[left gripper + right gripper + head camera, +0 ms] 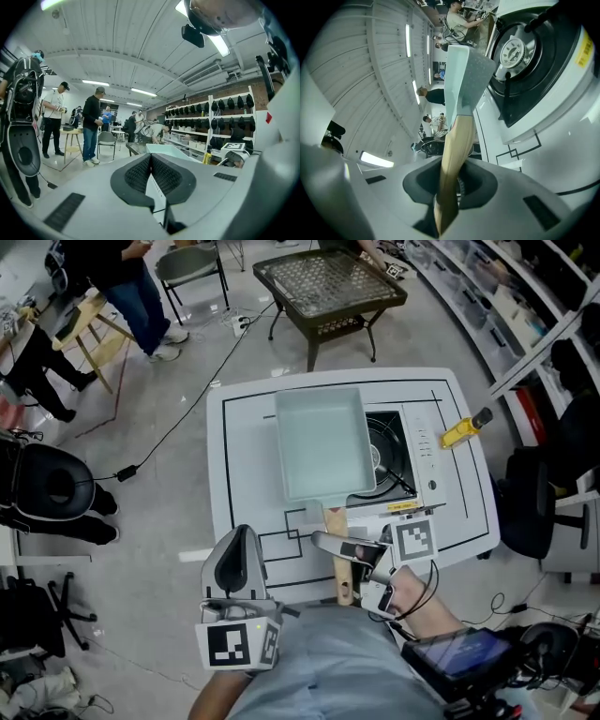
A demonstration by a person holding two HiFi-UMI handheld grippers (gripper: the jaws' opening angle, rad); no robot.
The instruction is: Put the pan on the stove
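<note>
The white desk (246, 456), marked with black lines, carries a portable gas stove (422, 451) on its right half, with the black burner grate showing beside the control panel. A rectangular pale-green pan (323, 442) lies lengthwise over the middle of the desk. Its right edge covers the left part of the burner, and in the right gripper view its speckled underside appears clear of the grate. The right tool (452, 180) is clamped on the pan's wooden handle (337, 521), which runs back between its jaws. The left tool (151, 157) hangs at the near edge of the desk, left of the handle, with its jaws together and nothing in them. A small yellow object with a dark tip (461, 431) lies just right of the stove.
</note>
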